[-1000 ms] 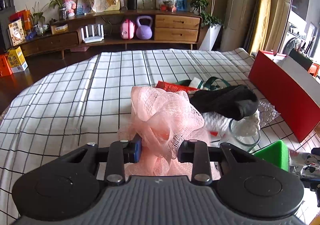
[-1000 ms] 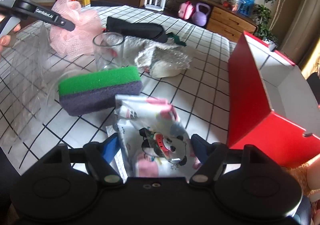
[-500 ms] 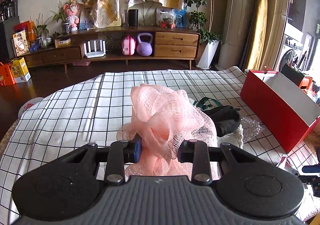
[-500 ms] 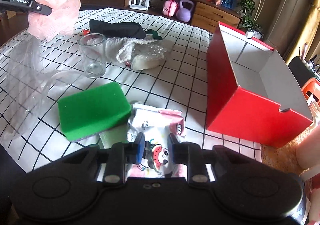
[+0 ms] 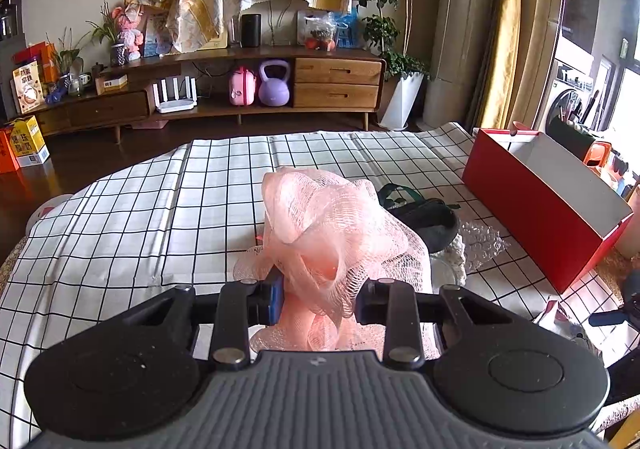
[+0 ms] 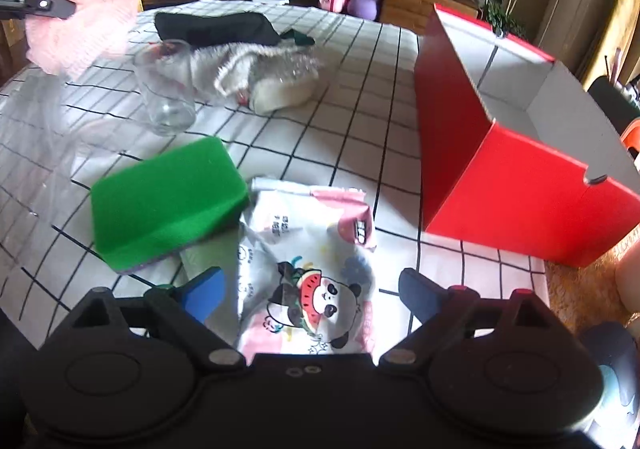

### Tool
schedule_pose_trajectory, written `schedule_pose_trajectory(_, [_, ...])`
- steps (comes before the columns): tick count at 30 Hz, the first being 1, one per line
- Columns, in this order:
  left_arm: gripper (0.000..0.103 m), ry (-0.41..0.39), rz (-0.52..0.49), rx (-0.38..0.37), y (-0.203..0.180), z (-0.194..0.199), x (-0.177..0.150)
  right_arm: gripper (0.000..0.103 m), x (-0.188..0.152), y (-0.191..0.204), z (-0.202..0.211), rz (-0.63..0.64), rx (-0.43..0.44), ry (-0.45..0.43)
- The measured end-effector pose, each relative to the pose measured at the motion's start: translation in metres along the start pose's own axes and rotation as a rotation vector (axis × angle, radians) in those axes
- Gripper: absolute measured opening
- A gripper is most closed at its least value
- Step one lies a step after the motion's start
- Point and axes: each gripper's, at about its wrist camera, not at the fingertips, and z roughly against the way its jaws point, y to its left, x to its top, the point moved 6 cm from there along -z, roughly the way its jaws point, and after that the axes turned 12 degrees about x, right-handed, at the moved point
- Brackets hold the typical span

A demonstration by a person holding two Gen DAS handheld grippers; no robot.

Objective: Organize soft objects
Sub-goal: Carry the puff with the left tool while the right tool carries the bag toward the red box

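The left gripper [image 5: 316,299] holds a pink mesh bath puff [image 5: 332,245], its jaws clamped on the lower part of the puff so that the netting bulges up and out above them. In the right wrist view the puff hangs at the top left, lifted clear of the table [image 5: 120,233], which is covered with a white cloth with a black grid.

The right gripper [image 6: 310,291] points down at a printed tissue pack [image 6: 312,265] with a panda on it. Its jaws have just been opening and now stand wide apart, one on each side of the pack and not pressing on it. The pack lies flat on the table.

A green sponge [image 6: 164,197] lies just left of the pack, its edge touching or overlapping it. Beyond the sponge stands a clear glass [image 6: 166,89], upright. Behind the glass lie a white fluffy cloth [image 6: 240,61] and some crinkled clear wrap [image 6: 296,65], and further back a black bag [image 6: 216,29]. A sheet of clear plastic [image 6: 36,129] lies at the left edge of the table.

An open red box [image 6: 516,185] with a grey inside stands on the right side of the table, well apart from the puff.
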Motion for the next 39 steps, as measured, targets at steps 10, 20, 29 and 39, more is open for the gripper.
schedule_pose_trajectory(10, [0.031, 0.011, 0.000, -0.012, -0.003, -0.003, -0.006, 0.075, -0.007, -0.003, -0.012, -0.042, 0.015, 0.014])
schedule_pose_trajectory(20, [0.031, 0.009, 0.011, -0.037, -0.005, 0.009, -0.006, 0.065, -0.002, -0.003, 0.014, -0.079, -0.013, -0.031])
schedule_pose_trajectory(29, [0.032, -0.043, 0.002, -0.130, -0.030, 0.046, 0.021, 0.065, 0.020, -0.002, 0.077, -0.077, -0.031, -0.115])
schedule_pose_trajectory(39, [0.032, -0.102, -0.077, -0.233, -0.101, 0.062, 0.078, 0.065, 0.060, -0.052, 0.133, -0.159, -0.122, -0.215])
